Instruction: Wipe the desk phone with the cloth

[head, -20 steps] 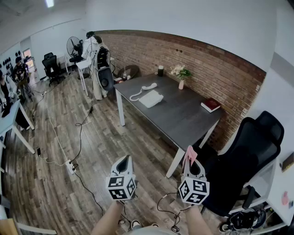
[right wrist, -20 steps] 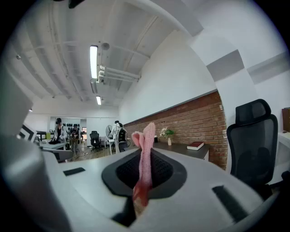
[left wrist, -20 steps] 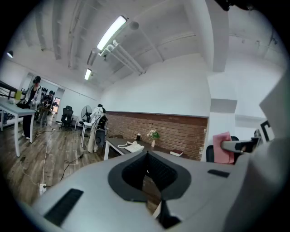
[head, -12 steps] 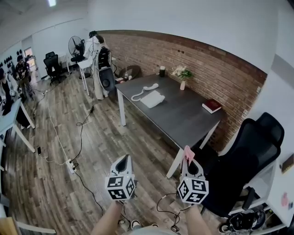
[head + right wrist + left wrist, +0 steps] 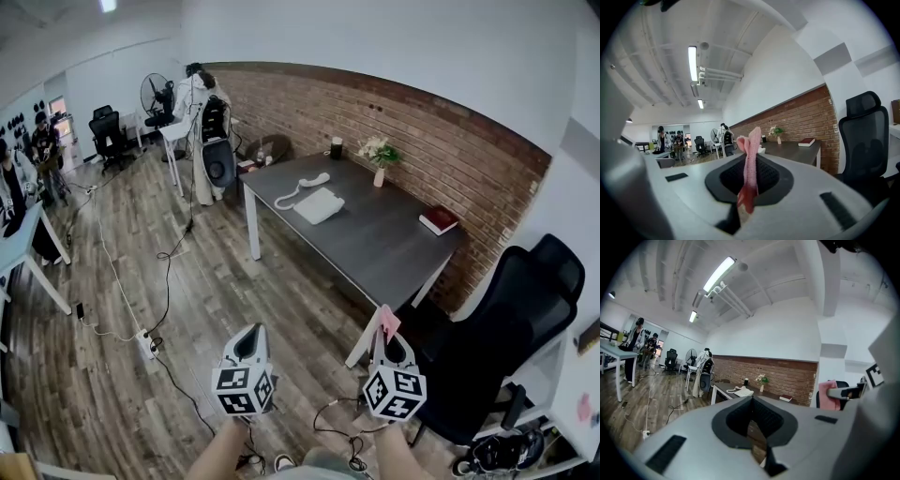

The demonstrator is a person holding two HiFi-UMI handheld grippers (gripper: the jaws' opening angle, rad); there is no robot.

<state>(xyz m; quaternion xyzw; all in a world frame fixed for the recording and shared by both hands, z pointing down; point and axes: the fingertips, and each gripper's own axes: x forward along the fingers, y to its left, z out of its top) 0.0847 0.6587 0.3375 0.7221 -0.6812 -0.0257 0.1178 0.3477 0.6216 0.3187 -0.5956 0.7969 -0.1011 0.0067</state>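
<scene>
The right claw pinches the pink cloth; the left claw is closed, empty.

A pink cloth shows at five o'clock, above the black-and-white square markers of the pale grey right gripper. A white desk phone at twelve o'clock and a red book at three o'clock rest on a charcoal desk, backed by a red-brown brick wall.

Office seen from above, with a dark table by a brick wall.
Low in front, the right tongs pinch a pink cloth, the left tongs alongside; a white desk phone lies on the table, well apart.
</scene>
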